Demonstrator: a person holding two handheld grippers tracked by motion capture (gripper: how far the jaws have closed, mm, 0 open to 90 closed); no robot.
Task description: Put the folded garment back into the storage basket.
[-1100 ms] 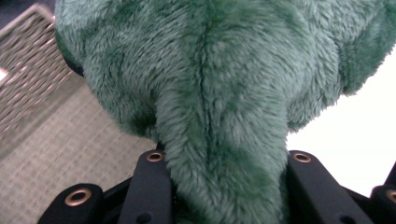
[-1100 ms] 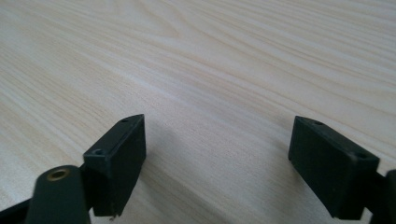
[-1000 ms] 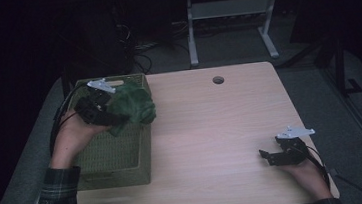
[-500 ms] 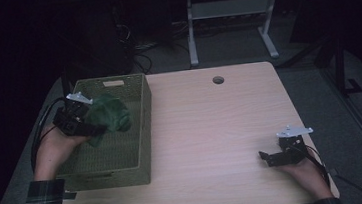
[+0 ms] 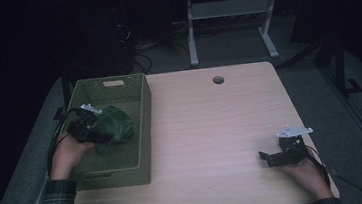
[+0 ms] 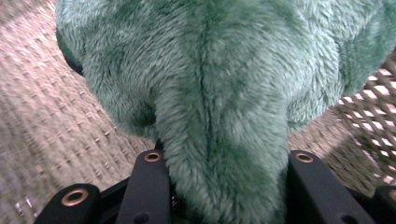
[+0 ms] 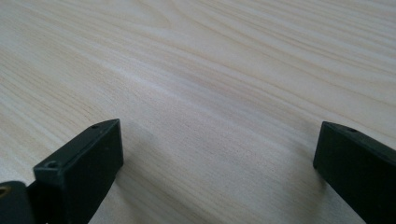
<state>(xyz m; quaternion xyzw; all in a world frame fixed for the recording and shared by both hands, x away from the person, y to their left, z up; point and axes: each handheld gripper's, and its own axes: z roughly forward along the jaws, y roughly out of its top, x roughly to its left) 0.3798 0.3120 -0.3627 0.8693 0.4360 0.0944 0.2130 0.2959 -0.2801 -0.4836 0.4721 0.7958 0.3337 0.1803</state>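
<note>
Far left, inside the woven green basket (image 5: 140, 121) on the counter (image 5: 212, 129): left gripper (image 5: 93, 135) with jaws pinching a fold of the green plush toy (image 5: 115, 126), held low over the basket floor. Probably the placing step, judging by that; next, spreading the jaws and lifting clear without snagging the fur. Far right: right gripper (image 5: 267, 157) resting on bare wood, jaws spread wide, empty.

A light wooden table (image 5: 212, 129) with a round cable hole (image 5: 218, 80) near its far edge. Beyond it, on a dark floor, stands a grey metal frame (image 5: 230, 12) with loose cables (image 5: 144, 53) lying to its left
</note>
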